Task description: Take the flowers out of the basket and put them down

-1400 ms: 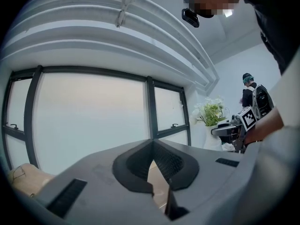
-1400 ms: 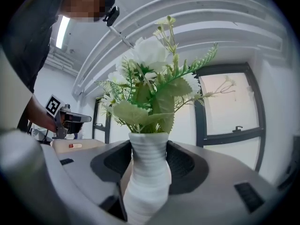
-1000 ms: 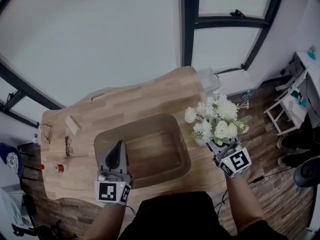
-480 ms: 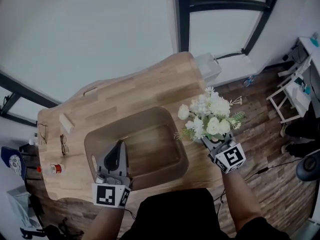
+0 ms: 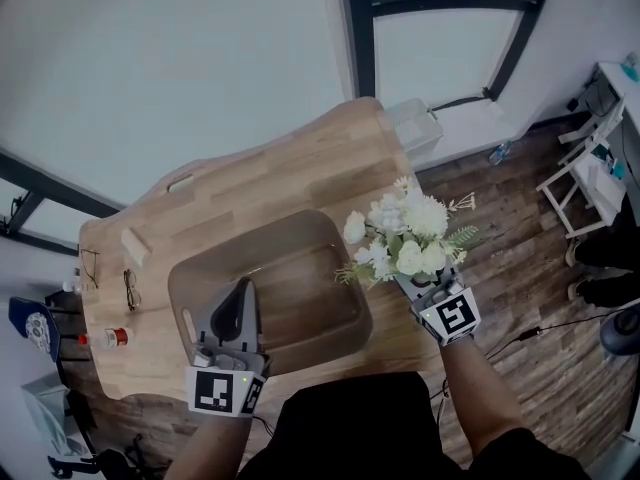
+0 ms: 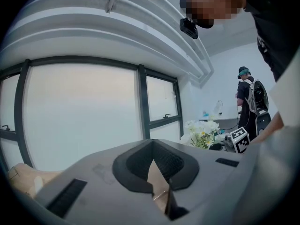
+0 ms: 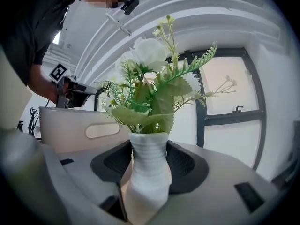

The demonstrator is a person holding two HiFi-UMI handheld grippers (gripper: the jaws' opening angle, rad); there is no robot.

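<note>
Since a second ago the right gripper (image 7: 149, 165) has come down with its load, closer to the basket's (image 5: 178, 286) right rim. Its jaws are clamped on the ribbed neck of one white vase (image 7: 148, 186), the flowers (image 5: 400, 233) upright above the table (image 5: 300, 173), outside the basket. The left gripper (image 5: 238, 293) hangs over the basket's near-left corner, jaws together with nothing between them. No words can be read; each gripper's cube bears black square markers. At the table's left stand one red-labelled bottle (image 5: 112, 337), print too small, two pairs of glasses (image 5: 131, 290) and one wooden block (image 5: 135, 247). Only the right gripper view shows the vase; blossoms hide it from above. Only the left gripper view shows a second person (image 6: 247, 102) standing behind.
</note>
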